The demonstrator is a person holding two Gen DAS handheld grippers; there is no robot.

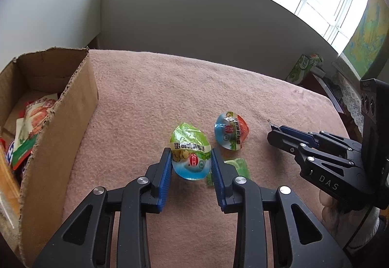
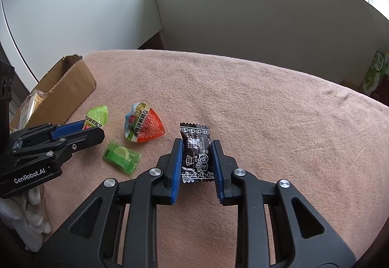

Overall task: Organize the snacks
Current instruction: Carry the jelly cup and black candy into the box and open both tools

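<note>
Both light, crinkly and slippery — left gripper [image 1: 190,166] clamps green-topped jelly cup [image 1: 190,158] at its sides; right gripper [image 2: 197,166] pinches dark candy wrapper [image 2: 197,153] mid-body.

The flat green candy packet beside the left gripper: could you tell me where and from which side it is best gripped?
The flat green packet lies flat on the blanket, so come from above and pinch across its narrow width at the middle. The left gripper already holds the green snack pack, so approach from the free side.
</note>
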